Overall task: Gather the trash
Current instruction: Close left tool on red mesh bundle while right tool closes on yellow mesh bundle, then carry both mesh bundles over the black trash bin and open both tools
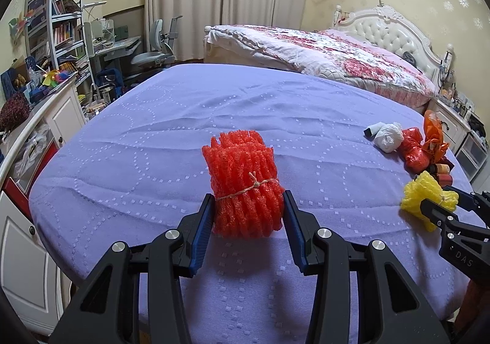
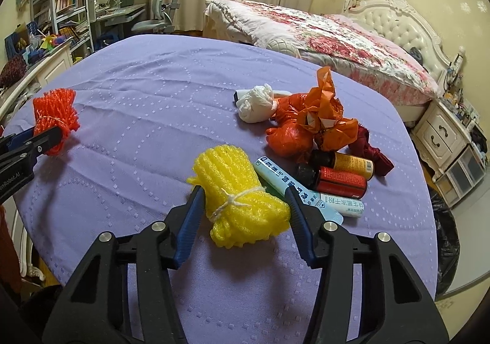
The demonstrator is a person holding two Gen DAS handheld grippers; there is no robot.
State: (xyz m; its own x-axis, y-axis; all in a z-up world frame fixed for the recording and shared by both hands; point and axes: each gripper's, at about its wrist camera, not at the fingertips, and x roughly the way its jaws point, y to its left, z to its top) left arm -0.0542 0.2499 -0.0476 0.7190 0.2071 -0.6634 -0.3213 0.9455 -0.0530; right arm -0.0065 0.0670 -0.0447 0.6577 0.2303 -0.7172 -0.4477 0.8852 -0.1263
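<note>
A red foam-net bundle (image 1: 245, 181) tied with string lies on the purple table cover (image 1: 183, 129). My left gripper (image 1: 248, 206) straddles it, both pads touching its sides. It also shows in the right wrist view (image 2: 55, 120). A yellow foam-net bundle (image 2: 242, 197) tied with string lies between the fingers of my right gripper (image 2: 245, 203), pads touching or nearly touching it. The yellow bundle also shows in the left wrist view (image 1: 425, 200).
A trash pile lies at the table's right: a white bag (image 2: 257, 105), orange and red bags (image 2: 309, 126), two small bottles (image 2: 340, 175), two tubes (image 2: 275, 175). A black trash bag (image 2: 444, 240) stands beyond the right edge. A bed (image 2: 321, 37) is behind.
</note>
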